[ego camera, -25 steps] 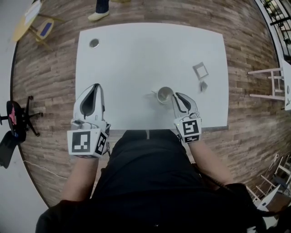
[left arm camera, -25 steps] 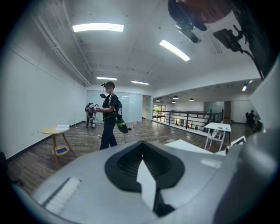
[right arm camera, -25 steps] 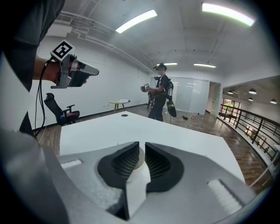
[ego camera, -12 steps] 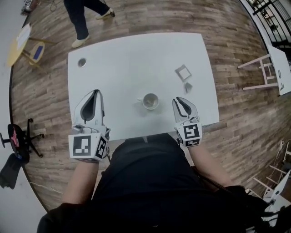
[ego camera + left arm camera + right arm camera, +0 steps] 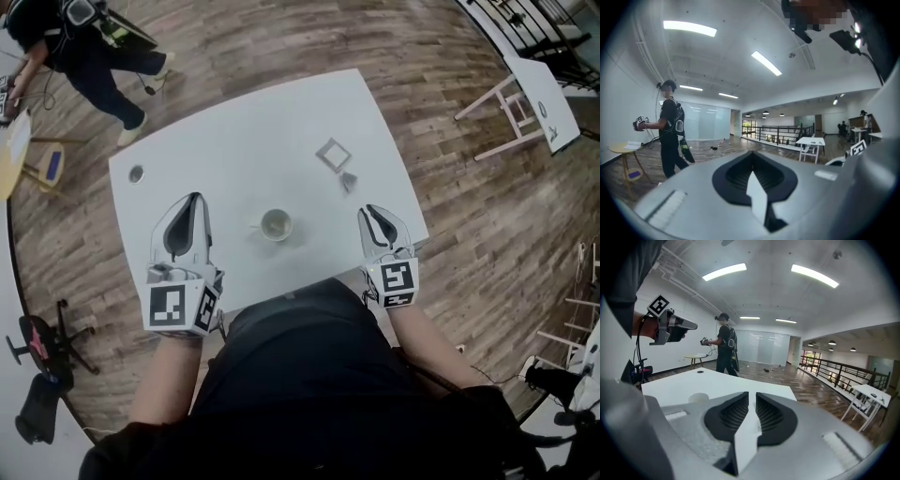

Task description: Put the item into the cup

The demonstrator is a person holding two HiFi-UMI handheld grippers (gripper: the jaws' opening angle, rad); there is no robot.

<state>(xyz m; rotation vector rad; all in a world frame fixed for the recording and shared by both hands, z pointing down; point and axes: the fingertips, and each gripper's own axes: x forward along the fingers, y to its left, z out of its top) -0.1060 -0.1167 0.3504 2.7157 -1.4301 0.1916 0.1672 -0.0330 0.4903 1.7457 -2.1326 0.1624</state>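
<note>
The small white round cup (image 5: 276,225) stood on the white rectangular worktop (image 5: 234,159) — left of it my left hand-held gripper (image 5: 193,199) was pressed together, empty; right of it my right hand-held gripper (image 5: 368,209) had just been opening, jaws slightly spread, nothing between.

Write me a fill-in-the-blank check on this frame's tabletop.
1. The cup stands on a ____ table.
2. The small item lies beside the square frame, outside the ____.
3. The floor around the table is ____ planking.
Missing words: white; cup; wooden.
</note>
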